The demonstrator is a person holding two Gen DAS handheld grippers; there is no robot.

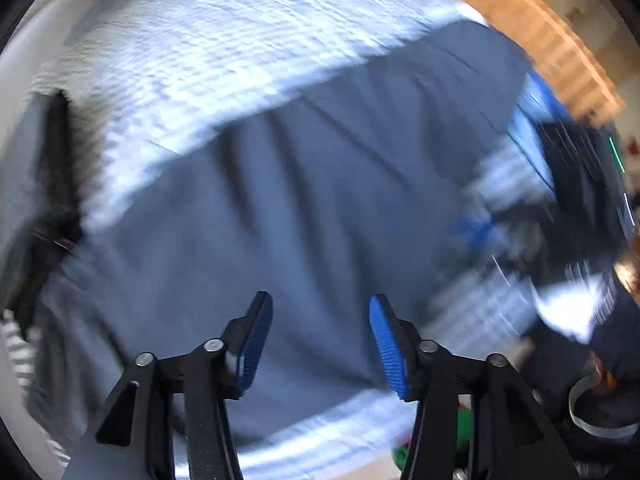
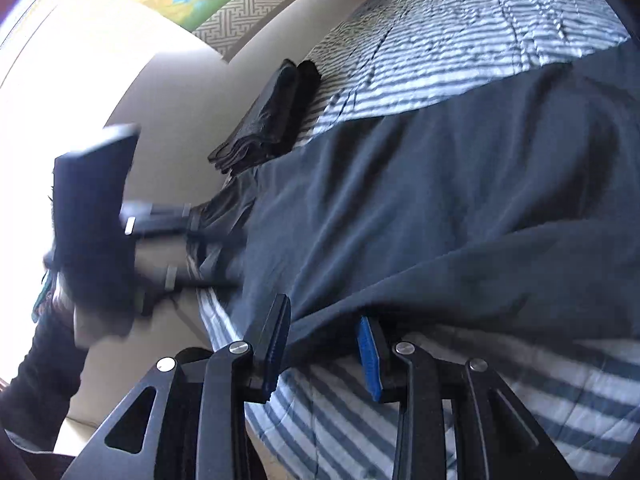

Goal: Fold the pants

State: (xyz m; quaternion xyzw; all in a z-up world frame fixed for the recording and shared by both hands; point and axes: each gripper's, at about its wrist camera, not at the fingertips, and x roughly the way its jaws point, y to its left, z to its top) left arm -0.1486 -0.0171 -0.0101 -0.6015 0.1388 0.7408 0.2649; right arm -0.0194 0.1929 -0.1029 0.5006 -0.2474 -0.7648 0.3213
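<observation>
I count one pair of dark blue pants (image 2: 440,208) spread on one striped bed cover (image 2: 460,40), one folded black garment (image 2: 268,116) near the bed's edge, and my two grippers: left (image 1: 320,340), right (image 2: 324,344).

left view: motion-blurred | pants (image 2: 420,208): cut off at right edge

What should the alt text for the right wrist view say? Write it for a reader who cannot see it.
Dark blue pants lie spread over a striped bedspread, their near edge between the blue pads of the right hand-held gripper. At left, the blurred left hand-held gripper hangs beside the bed, and a folded black garment rests near the bed's far edge.
</observation>
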